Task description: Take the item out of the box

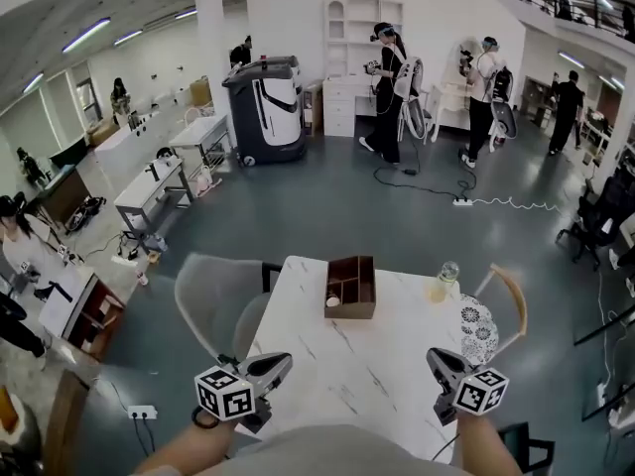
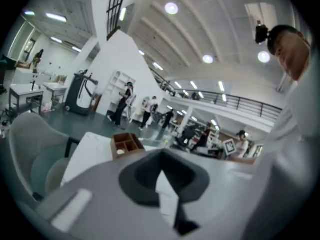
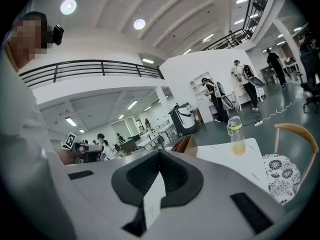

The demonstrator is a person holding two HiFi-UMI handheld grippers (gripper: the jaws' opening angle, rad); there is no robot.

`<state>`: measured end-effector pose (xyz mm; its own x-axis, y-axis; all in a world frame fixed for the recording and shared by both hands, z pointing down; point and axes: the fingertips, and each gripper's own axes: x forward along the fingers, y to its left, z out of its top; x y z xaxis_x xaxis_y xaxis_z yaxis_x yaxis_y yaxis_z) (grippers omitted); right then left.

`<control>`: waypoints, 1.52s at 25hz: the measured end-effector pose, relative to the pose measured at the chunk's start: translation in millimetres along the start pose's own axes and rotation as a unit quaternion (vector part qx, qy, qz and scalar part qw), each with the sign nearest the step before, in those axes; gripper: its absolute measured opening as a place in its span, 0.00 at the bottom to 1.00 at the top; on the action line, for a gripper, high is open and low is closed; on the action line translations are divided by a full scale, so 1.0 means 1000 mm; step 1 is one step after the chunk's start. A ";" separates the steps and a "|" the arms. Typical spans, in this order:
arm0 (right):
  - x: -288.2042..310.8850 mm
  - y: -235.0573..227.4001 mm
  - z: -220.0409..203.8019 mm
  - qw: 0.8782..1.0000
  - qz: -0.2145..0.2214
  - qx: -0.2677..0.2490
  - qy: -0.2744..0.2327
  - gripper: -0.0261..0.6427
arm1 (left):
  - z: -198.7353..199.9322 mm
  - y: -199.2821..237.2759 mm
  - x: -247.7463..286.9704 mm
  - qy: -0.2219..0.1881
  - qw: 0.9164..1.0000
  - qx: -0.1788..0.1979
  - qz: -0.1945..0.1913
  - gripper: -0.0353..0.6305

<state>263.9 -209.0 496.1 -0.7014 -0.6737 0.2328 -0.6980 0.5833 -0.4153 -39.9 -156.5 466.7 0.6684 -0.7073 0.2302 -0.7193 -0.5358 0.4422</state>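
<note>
Hovering at the near edge of the counter [image 1: 347,365], the left gripper [image 1: 284,363] and right gripper [image 1: 435,356] have fingers pressed together, empty. The item [image 1: 333,300] lies inside the box [image 1: 349,312], well apart; removal has not yet begun.

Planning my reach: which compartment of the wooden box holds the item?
The near-left compartment; it alone shows a small pale item, the others look empty.
</note>
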 end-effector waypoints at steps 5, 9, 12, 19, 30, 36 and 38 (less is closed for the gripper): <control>0.009 -0.028 -0.004 0.999 0.028 0.016 0.010 0.05 | -0.003 -0.023 0.021 0.023 1.000 0.013 0.017 0.06; 0.030 -0.032 -0.020 0.999 0.036 0.029 0.014 0.05 | -0.013 -0.008 0.018 0.034 0.999 0.006 0.026 0.06; 0.048 -0.025 -0.028 0.999 0.026 0.027 0.018 0.05 | -0.018 0.013 0.018 0.039 0.999 0.004 0.010 0.06; 0.066 0.018 -0.041 0.999 -0.015 0.032 0.029 0.05 | -0.008 0.050 0.015 0.046 0.998 0.003 -0.049 0.06; 0.079 0.023 -0.034 0.998 -0.034 0.016 0.049 0.05 | 0.005 0.086 0.028 0.050 0.997 0.028 -0.058 0.06; 0.090 0.009 -0.020 0.999 -0.028 0.002 0.042 0.05 | 0.001 0.088 0.054 0.059 0.996 0.035 -0.060 0.06; 0.095 0.006 -0.014 0.999 -0.026 -0.003 0.042 0.05 | 0.002 0.090 0.063 0.064 0.995 0.039 -0.061 0.06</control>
<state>190.8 -263.2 528.3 -0.6731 -0.6629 0.3279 -0.7350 0.5504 -0.3961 -62.9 -250.1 519.4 0.7664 -0.5729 0.2905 -0.6409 -0.6515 0.4060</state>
